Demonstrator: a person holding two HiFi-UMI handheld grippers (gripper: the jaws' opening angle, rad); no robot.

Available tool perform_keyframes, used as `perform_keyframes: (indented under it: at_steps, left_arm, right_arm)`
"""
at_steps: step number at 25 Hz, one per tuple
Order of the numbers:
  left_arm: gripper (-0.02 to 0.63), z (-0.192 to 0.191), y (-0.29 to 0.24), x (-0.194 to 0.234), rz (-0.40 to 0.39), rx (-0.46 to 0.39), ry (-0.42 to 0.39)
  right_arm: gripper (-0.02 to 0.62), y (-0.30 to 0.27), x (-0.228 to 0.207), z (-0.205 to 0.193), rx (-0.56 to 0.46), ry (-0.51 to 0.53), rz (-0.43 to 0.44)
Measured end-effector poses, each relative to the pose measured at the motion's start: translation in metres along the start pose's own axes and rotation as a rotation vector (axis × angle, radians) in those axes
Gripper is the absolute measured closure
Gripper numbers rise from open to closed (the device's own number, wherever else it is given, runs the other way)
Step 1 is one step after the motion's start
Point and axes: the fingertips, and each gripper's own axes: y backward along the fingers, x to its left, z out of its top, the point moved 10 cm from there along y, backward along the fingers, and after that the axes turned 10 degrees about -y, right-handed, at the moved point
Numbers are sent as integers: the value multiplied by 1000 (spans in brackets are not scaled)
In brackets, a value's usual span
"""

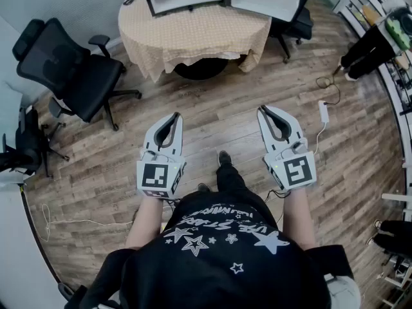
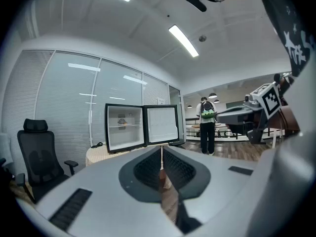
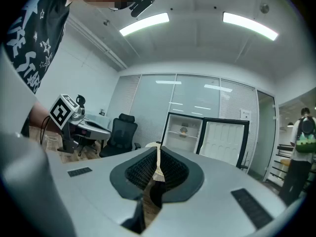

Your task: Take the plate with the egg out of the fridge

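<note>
Left claw [image 1: 175,116] and right claw [image 1: 262,109] were held side by side in front of the person, well apart from each other, both pointing toward a round cloth-covered tabletop [image 1: 193,34]. In the left gripper view, the left claw [image 2: 161,147] had its jaws pressed together at the tips, with nothing between them. The right gripper view showed the same for the right claw [image 3: 158,145]: jaws together, pinching nothing.

A small fridge [image 2: 125,128] stood on the tabletop with its door [image 2: 160,124] swung fully open to the side. From the right gripper view, the fridge [image 3: 182,133] showed a white interior divided by a shelf. The plate with the egg [image 2: 122,122] appeared only as a small object on that upper shelf, too small to make out in detail; it was also visible at [image 3: 183,130]. Both claws were well apart from the fridge, over the wooden floor [image 1: 212,118].

A black office chair [image 1: 71,69] stood left of the tabletop. A bystander [image 2: 207,125] with a green backpack stood in the background.
</note>
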Motion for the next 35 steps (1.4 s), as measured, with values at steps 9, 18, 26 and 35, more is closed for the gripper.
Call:
perform_keyframes:
  at_steps: [9,18,26,35]
  left_arm:
    - [598,-1,3,8,-27,15,12]
    - [599,-4,-9,10,-45,42,12]
    - [598,2,-41,7,-7,46,1]
    - [598,34,-117,30,85,18,-49]
  right_arm:
    - [555,-11,6,6,4,10,15]
    - [555,-22,-2,-1,10,-7,36]
    - [555,-37,-32,-6,-33,-70,76]
    - [554,-91,-119,-19,-43,-353,5]
